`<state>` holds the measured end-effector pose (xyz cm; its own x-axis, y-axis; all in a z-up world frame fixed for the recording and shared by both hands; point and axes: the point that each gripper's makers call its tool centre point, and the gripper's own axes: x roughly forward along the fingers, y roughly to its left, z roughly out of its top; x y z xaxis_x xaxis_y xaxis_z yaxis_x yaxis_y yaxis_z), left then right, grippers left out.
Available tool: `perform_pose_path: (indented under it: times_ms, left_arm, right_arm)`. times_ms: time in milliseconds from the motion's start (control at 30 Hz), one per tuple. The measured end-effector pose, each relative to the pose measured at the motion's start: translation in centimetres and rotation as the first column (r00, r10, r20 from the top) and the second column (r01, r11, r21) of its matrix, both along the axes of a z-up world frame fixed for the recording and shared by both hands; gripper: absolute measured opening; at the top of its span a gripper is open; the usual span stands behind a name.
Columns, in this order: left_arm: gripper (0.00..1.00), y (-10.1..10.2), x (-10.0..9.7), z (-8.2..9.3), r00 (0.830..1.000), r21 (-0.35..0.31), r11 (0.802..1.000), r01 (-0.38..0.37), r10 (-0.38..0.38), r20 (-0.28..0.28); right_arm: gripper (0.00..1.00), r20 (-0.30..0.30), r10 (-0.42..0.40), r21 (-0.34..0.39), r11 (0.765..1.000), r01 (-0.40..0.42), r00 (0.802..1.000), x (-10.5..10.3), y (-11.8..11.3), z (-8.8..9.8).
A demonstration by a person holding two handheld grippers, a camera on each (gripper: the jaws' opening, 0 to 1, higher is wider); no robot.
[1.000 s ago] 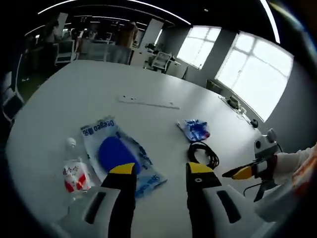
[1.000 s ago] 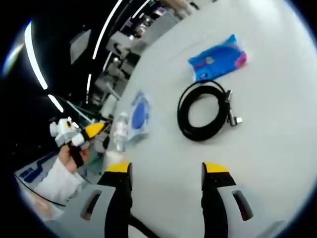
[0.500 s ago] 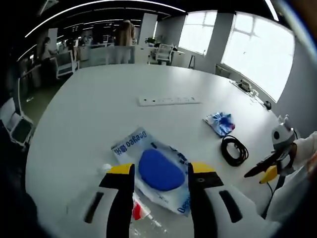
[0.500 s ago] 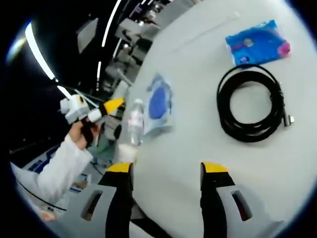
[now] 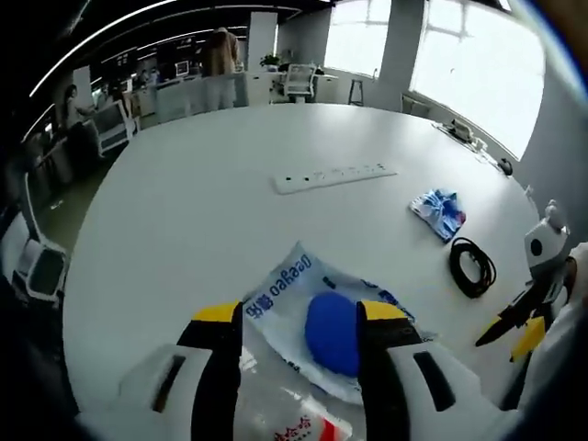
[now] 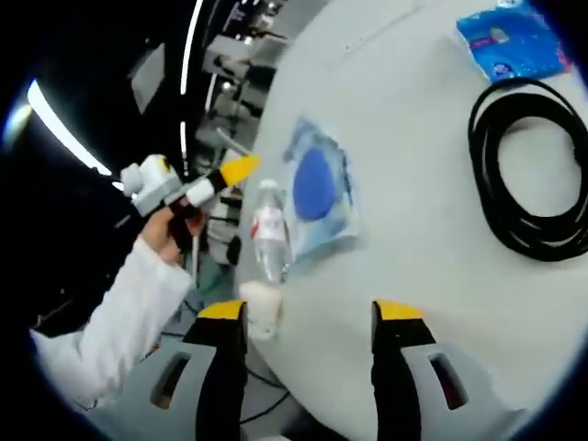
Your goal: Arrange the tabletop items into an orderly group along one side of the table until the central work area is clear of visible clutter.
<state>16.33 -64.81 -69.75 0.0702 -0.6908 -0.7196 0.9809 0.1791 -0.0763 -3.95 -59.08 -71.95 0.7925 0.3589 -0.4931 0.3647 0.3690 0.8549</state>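
Office desks, chairs and bright windows ring a large round white table, seen past the left tool, whose two yellow-tipped black jaws stand apart with nothing clamped between them. Just beyond the jaw tips lies a clear plastic pouch with blue print holding a round blue pad, flat on the table near its edge. Below it, between the jaws, a clear plastic water bottle with a red and white label lies on its side, touching or overlapping the pouch. Farther out, a long white power strip rests across the middle of the table. Toward the right sit a small crumpled blue and white packet and, just beside it, a coiled black cable. At the right edge of the left gripper view the right tool enters, held by a hand in a white sleeve.

In the right gripper view the right tool has its jaws apart and empty over the table. Ahead lie the bottle and pouch side by side, the cable to the right, and the packet beyond it. The left tool hovers off the table edge next to the bottle, in a white-sleeved hand.
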Motion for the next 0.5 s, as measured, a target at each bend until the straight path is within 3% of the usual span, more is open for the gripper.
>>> perform_pose_path:
  times_ms: [167,300,500]
  left_arm:
    - [0.5,-0.9,0.8,-1.1,0.999,0.025,0.999,0.033,-0.033,0.011]
    - [0.49,-1.5,1.7,-2.2,0.998,0.06,0.997,0.058,-0.06,0.034]
    - [0.47,-2.3,2.2,-3.6,0.994,0.103,0.99,0.095,-0.099,0.038]
  right_arm:
    - [0.55,-0.02,-0.051,0.039,0.998,0.051,0.999,1.5,0.3,-0.5]
    - [0.55,-0.025,0.003,-0.044,0.999,-0.004,1.0,2.8,0.3,-0.9]
    - [0.52,-0.041,0.016,-0.004,1.0,-0.016,0.999,5.0,1.3,-1.7]
